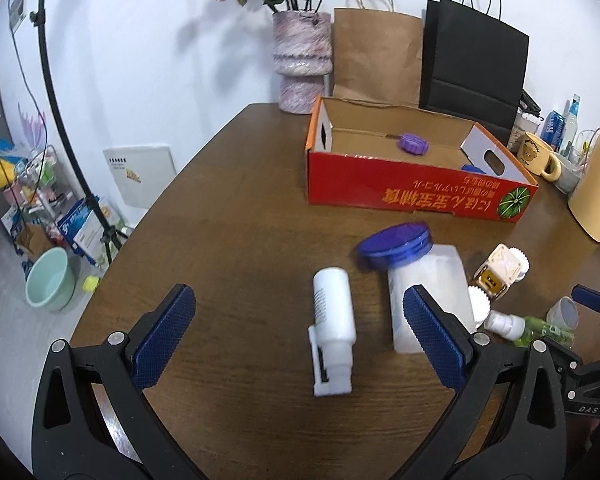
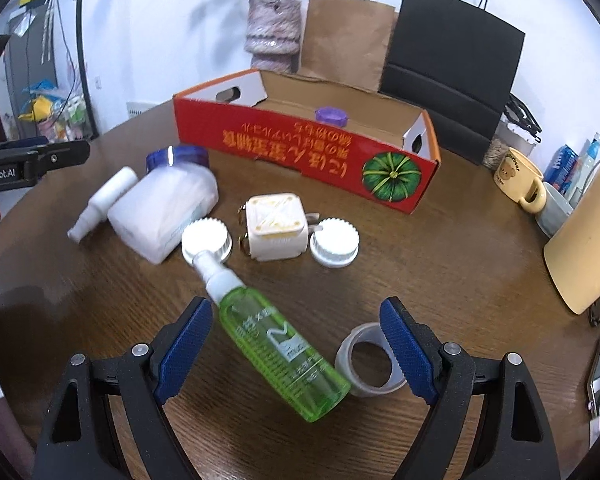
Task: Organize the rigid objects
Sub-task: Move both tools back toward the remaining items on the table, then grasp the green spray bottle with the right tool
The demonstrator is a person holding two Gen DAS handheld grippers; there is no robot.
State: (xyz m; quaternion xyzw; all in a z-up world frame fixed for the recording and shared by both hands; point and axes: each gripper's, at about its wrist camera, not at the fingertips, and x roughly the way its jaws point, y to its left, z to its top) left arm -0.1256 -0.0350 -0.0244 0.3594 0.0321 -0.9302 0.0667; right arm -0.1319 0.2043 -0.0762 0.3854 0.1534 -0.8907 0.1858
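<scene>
A white bottle [image 1: 333,322] lies on the brown table between the wide-spread fingers of my left gripper [image 1: 300,328], which is open and not touching it. Right of it lies a clear jar with a blue lid [image 1: 424,276]. A green spray bottle [image 2: 278,344] lies slantwise between the fingers of my right gripper [image 2: 298,344], also open, the pads apart from it. A small clear cup [image 2: 370,362] lies on its side by the right finger. The red cardboard box [image 2: 300,152] stands behind, with a purple object [image 2: 331,115] inside.
A cream square gadget [image 2: 275,226] and two white ribbed caps [image 2: 334,242] lie mid-table. A vase [image 1: 302,64], paper bags [image 1: 376,56], a bear mug [image 2: 520,182] and a cream jug [image 2: 588,240] crowd the back and right. The table edge curves at left.
</scene>
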